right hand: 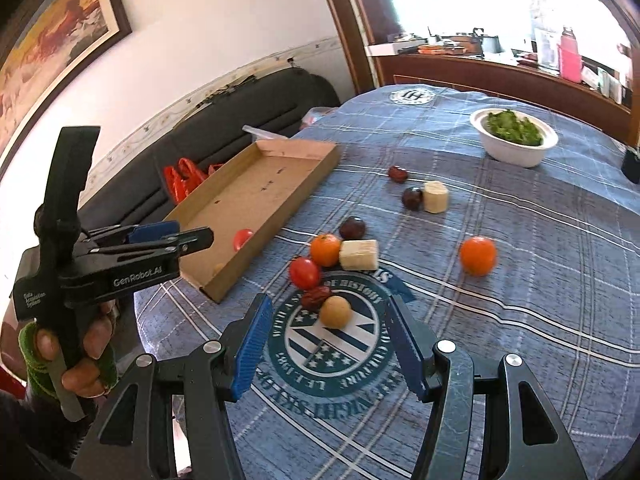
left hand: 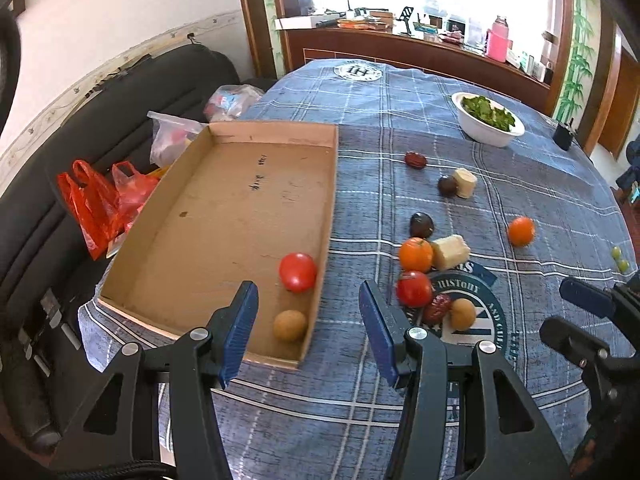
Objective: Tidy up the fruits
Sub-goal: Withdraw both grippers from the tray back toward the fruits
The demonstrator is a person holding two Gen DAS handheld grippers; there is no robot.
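Two fruits are sitting in the cardboard tray [left hand: 224, 216]; the rest are lying outside it. The tan longan [right hand: 335, 311], beyond the tray's near corner, is lying straight ahead of the empty, released right gripper [right hand: 324, 350]; the left gripper [left hand: 308, 330], hovering over that corner, is gaping empty too.

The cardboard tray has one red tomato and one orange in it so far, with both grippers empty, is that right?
Not quite. The cardboard tray holds the red tomato and a small tan round fruit, not an orange; the left wrist view shows it. Both oranges are on the tablecloth. The left gripper and right gripper are empty.
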